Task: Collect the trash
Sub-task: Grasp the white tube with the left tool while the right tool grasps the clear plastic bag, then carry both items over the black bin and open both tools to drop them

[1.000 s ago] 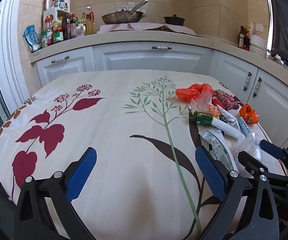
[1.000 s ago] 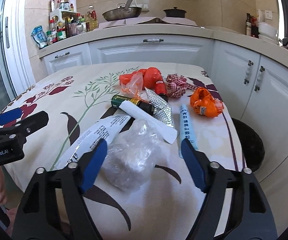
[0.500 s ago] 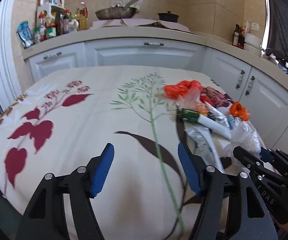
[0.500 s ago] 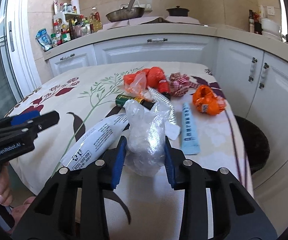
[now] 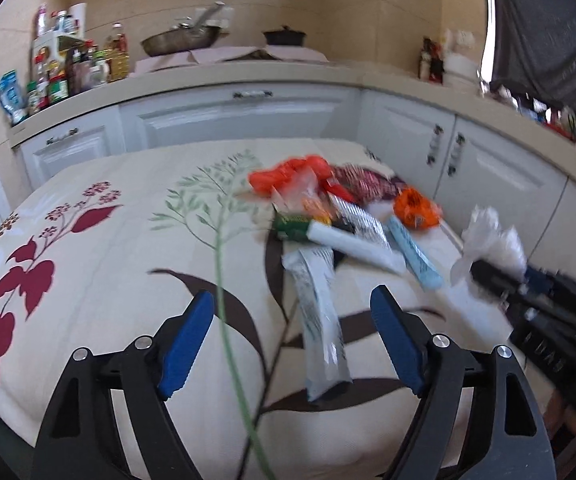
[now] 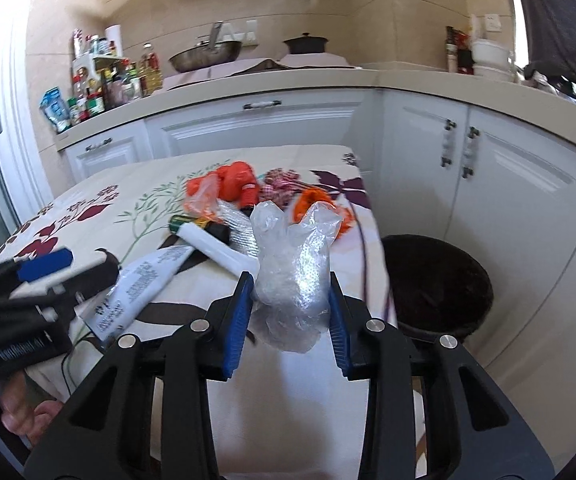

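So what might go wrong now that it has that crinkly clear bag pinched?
The clear plastic bag is flimsy and bulges above the right hand-held gripper, so it might slip out before reaching the dark bin. The left hand-held gripper, open over the white pouch, could nudge neighbouring wrappers off the table edge.

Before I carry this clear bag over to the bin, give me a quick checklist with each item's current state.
1. Right gripper shut on the clear plastic bag: ok, both pads press its sides.
2. Bag lifted clear of the table: ok, it hangs past the edge.
3. Dark bin in view and open-topped: ok, on the floor right of the table.
4. Path from bag to bin unobstructed: ok, nothing visible between them.
5. Left gripper free: ok, jaws open, just widening, above the white tube, nothing pinched.
6. Room left in the bin: cannot tell, interior too dark.
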Tool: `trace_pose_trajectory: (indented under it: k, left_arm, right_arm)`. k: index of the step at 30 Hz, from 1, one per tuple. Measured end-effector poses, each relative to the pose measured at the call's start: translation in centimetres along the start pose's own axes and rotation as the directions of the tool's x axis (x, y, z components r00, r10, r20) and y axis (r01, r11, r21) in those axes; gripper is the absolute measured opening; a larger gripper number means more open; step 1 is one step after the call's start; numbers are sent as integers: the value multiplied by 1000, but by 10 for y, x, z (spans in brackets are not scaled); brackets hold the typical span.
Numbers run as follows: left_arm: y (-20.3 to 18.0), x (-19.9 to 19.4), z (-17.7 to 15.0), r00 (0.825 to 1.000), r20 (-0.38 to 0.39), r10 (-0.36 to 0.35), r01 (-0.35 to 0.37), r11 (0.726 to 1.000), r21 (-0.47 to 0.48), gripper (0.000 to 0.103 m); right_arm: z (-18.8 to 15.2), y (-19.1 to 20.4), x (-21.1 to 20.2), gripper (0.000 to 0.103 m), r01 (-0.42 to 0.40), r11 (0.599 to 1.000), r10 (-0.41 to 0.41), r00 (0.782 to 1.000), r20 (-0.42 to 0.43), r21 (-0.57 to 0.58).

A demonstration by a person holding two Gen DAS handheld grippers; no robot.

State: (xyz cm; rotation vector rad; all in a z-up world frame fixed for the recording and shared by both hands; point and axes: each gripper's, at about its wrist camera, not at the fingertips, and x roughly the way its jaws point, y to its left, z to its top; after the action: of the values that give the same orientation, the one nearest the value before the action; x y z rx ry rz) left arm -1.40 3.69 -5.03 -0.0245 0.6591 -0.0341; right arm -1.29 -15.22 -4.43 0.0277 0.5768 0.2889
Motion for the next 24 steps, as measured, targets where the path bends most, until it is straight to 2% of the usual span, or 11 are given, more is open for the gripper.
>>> trace_pose_trajectory:
  k: [2, 3, 5, 6, 7, 14, 24]
  left_arm:
    - [-5, 7, -5, 1000, -29, -9, 9, 1000, 18, 62]
    - [-6, 11, -7, 999, -42, -10, 11, 1000, 23, 59]
    - [-6, 13, -11, 998, -58, -20, 21, 1000, 20, 36]
    - [-5, 14, -11, 998, -62, -22, 23, 1000, 14, 30]
    - [-3, 14, -11, 998, -61, -25, 25, 1000, 9, 19]
    - [0, -3, -10, 1000, -14, -27, 27, 1000, 5, 11]
    - [2, -27, 11, 997, 53, -57, 56, 998, 14, 10]
  right_arm:
    - [-2, -4, 1, 35, 4, 1000, -4, 1000, -3, 8]
    - [-3, -5, 1, 35, 5, 1000, -5, 1000, -3, 10]
    - [-5, -8, 1, 35, 5, 1000, -5, 1000, -5, 16]
    - [-6, -7, 1, 35, 6, 1000, -6, 1000, -5, 17]
    - [-7, -8, 2, 35, 6, 1000, -6, 1000, -6, 18]
    - [-7, -7, 2, 35, 7, 1000, -7, 1000, 2, 18]
    - [1, -13, -3, 35, 24, 999, -24, 1000, 19, 23]
